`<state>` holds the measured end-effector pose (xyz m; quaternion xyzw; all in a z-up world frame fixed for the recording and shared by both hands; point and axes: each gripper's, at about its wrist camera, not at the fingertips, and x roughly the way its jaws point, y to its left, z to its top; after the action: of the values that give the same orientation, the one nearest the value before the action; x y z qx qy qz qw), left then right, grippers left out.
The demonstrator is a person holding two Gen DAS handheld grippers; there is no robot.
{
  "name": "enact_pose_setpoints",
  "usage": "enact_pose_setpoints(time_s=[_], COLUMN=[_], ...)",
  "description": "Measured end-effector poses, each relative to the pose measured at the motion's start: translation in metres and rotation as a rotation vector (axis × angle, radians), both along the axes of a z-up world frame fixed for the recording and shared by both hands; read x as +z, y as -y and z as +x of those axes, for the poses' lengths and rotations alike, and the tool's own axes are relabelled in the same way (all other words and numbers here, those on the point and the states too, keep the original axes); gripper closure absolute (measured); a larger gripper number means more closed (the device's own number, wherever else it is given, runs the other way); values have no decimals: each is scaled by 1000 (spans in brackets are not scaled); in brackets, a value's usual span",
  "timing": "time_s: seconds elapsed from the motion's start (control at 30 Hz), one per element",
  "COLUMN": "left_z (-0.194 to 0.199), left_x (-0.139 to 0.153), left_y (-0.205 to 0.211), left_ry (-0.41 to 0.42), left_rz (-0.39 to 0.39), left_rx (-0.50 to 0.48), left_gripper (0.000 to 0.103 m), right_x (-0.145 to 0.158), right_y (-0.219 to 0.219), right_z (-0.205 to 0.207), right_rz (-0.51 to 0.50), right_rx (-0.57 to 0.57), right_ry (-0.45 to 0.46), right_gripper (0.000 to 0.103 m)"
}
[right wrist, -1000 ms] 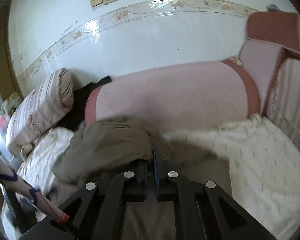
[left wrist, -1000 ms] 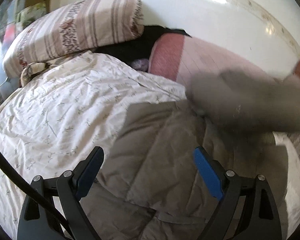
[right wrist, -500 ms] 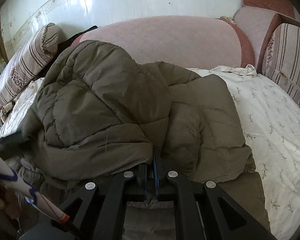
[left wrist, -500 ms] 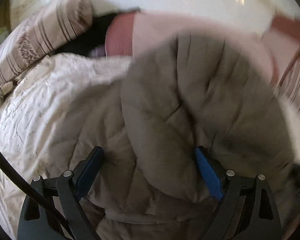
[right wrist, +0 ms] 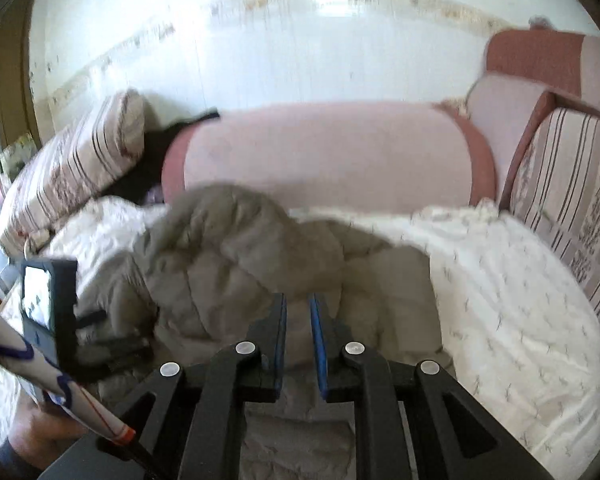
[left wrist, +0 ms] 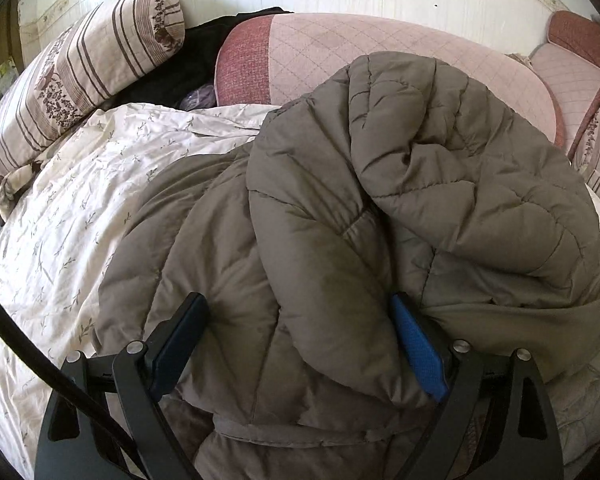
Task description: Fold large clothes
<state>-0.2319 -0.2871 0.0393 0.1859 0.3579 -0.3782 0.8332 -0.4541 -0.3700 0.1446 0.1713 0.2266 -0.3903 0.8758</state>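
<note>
**The puffy fold may spring back open**

The grey quilted jacket [left wrist: 380, 208] lies heaped on the flowered bedsheet [left wrist: 60, 208], one half doubled over the other. The left gripper [left wrist: 300, 344] stands spread wide astride the folded roll, pads not visibly pressing. The right gripper [right wrist: 298, 344] is opening, nothing between its jaws. Unpinned, the padding looks likely to unroll or slide askew.
</note>
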Motion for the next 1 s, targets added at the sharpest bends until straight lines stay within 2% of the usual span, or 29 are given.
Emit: enact_pose_setpoints(time_s=[0.07, 0.2, 0.27, 0.37, 0.43, 0.53, 0.63, 0.7, 0.87, 1.0], left_z=[1, 0, -1, -2, -3, -5, -5, -6, -13, -25], left_x=[0, 0, 0, 0, -1, -2, 1, 7, 29, 37], left_y=[1, -1, -1, -1, 0, 1, -3, -7, -19, -20], left_ry=[3, 10, 12, 13, 22, 37, 35, 28, 58, 78], left_rz=[1, 2, 2, 3, 9, 15, 2, -19, -99, -155], left_rx=[2, 4, 6, 5, 4, 3, 4, 12, 13, -20], left_gripper=[12, 12, 12, 11, 10, 10, 10, 11, 11, 11], right_x=[-2, -36, -62, -98, -108, -110, -106, -97, -67, -61], right_y=[4, 20, 30, 40, 42, 48, 45, 41, 27, 11], right_z=[10, 36, 48, 64, 64, 60, 59, 57, 47, 56], right_rz=[16, 110, 171, 245, 248, 287, 269, 260, 209, 173], right_rx=[33, 59, 62, 67, 75, 81, 79, 81, 91, 130], right_ry=[23, 32, -6, -119, -114, -86, -85, -87, -12, -7], right_gripper=[89, 89, 89, 89, 89, 89, 89, 89, 88, 88])
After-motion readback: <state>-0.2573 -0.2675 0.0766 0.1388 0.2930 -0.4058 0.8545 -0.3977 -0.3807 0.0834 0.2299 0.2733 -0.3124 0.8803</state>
